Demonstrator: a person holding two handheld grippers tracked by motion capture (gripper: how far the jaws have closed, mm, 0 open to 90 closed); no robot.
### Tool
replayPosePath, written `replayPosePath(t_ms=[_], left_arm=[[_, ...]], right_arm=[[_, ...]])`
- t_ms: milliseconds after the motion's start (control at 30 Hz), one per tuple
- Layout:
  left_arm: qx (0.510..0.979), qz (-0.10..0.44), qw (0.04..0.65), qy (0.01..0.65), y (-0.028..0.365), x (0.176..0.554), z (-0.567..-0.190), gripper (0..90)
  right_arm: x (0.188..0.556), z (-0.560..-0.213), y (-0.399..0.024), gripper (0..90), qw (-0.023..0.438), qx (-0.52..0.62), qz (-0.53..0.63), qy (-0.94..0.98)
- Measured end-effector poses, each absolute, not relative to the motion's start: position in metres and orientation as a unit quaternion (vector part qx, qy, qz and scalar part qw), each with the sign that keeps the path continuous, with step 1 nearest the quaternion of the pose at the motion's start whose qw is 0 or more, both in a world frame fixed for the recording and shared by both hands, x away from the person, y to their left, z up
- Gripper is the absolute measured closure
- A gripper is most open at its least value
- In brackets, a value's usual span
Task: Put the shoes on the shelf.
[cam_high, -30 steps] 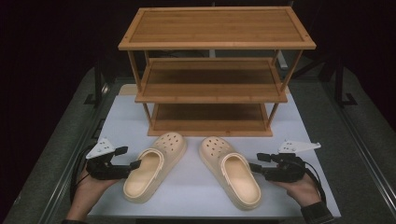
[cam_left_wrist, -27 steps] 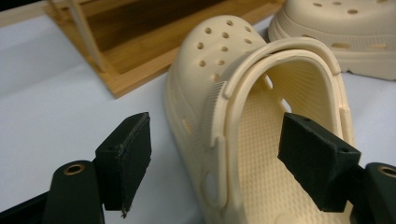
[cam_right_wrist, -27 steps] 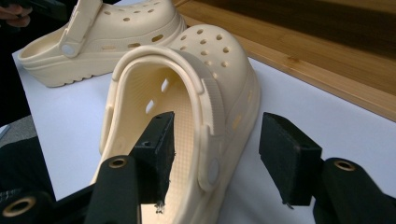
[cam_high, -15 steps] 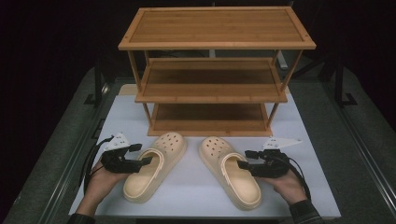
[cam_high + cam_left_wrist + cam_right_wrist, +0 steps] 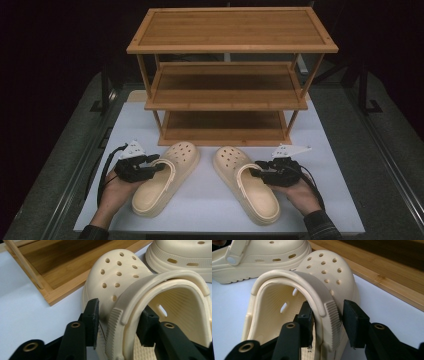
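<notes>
now each gripper (image 5: 159,166) (image 5: 254,172) clenched on its own clog's (image 5: 165,177) (image 5: 247,190) side wall, jaws just closing.

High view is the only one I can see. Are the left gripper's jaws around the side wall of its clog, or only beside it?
Observer: Around it. The left gripper has one jaw outside the wall of the left clog and one inside. The jaws have just been closing.
Operator: Where along the wall?
Observer: At the ribbed end of the heel strap. Whether the pads press yet, I cannot tell.
Operator: And the right side?
Observer: The right gripper straddles the wall of the right clog the same way. Its jaws have just been closing too, and the outer pad looks to touch the ribbed strap end.
</notes>
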State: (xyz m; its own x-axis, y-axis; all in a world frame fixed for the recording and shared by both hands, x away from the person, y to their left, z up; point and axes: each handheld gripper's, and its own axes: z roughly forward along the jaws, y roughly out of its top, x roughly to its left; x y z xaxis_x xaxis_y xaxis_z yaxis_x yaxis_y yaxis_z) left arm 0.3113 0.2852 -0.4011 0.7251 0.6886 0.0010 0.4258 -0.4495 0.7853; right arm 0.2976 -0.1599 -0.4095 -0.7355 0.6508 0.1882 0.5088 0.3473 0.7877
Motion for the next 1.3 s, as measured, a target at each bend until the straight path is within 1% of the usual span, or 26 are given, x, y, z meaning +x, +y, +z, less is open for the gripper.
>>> replayPosePath(t_ms=[33,67,100,133,167,267,367,433,467,533,700,767,900,1067,1233,1300], left_arm=[[0.836,0.162,0.405,0.333,0.285,0.311,-0.401,62.3],[0.837,0.179,0.397,0.331,0.284,0.309,-0.4,65.0],[0.837,0.179,0.397,0.331,0.284,0.309,-0.4,66.9],[0.839,0.188,0.391,0.329,0.283,0.308,-0.399,68.3],[0.839,0.188,0.391,0.329,0.283,0.308,-0.399,69.4],[0.842,0.202,0.381,0.324,0.281,0.306,-0.397,71.9],[0.842,0.204,0.38,0.324,0.281,0.305,-0.396,73.0],[0.841,0.204,0.381,0.325,0.281,0.305,-0.395,75.2],[0.835,0.192,0.396,0.331,0.282,0.305,-0.394,75.6],[0.83,0.188,0.405,0.333,0.281,0.304,-0.392,75.7],[0.828,0.194,0.403,0.339,0.275,0.303,-0.387,75.6],[0.824,0.188,0.409,0.344,0.269,0.304,-0.384,75.6],[0.824,0.191,0.409,0.342,0.262,0.307,-0.38,75.6],[0.822,0.197,0.411,0.341,0.246,0.319,-0.377,75.5],[0.822,0.199,0.41,0.343,0.238,0.33,-0.377,75.6],[0.819,0.202,0.411,0.346,0.234,0.338,-0.377,75.6]], right_arm=[[0.298,-0.41,-0.16,62.0,0.079,0.355,0.448,0.817],[0.297,-0.409,-0.16,64.2,0.083,0.352,0.448,0.818],[0.297,-0.409,-0.16,64.2,0.083,0.352,0.448,0.818],[0.296,-0.408,-0.159,66.8,0.092,0.348,0.446,0.82],[0.296,-0.408,-0.159,66.8,0.092,0.348,0.446,0.82],[0.293,-0.406,-0.159,71.5,0.109,0.343,0.442,0.822],[0.293,-0.405,-0.16,72.9,0.118,0.344,0.442,0.82],[0.293,-0.405,-0.161,74.4,0.126,0.345,0.444,0.817],[0.293,-0.404,-0.163,75.3,0.133,0.349,0.444,0.815],[0.293,-0.403,-0.166,75.7,0.137,0.352,0.445,0.812],[0.294,-0.399,-0.172,75.8,0.146,0.357,0.448,0.806],[0.294,-0.395,-0.178,75.8,0.16,0.365,0.451,0.798],[0.296,-0.391,-0.184,75.8,0.169,0.371,0.453,0.793],[0.309,-0.385,-0.191,75.7,0.183,0.381,0.454,0.784],[0.323,-0.383,-0.193,75.7,0.188,0.389,0.453,0.78],[0.333,-0.383,-0.193,75.7,0.192,0.393,0.454,0.776]])
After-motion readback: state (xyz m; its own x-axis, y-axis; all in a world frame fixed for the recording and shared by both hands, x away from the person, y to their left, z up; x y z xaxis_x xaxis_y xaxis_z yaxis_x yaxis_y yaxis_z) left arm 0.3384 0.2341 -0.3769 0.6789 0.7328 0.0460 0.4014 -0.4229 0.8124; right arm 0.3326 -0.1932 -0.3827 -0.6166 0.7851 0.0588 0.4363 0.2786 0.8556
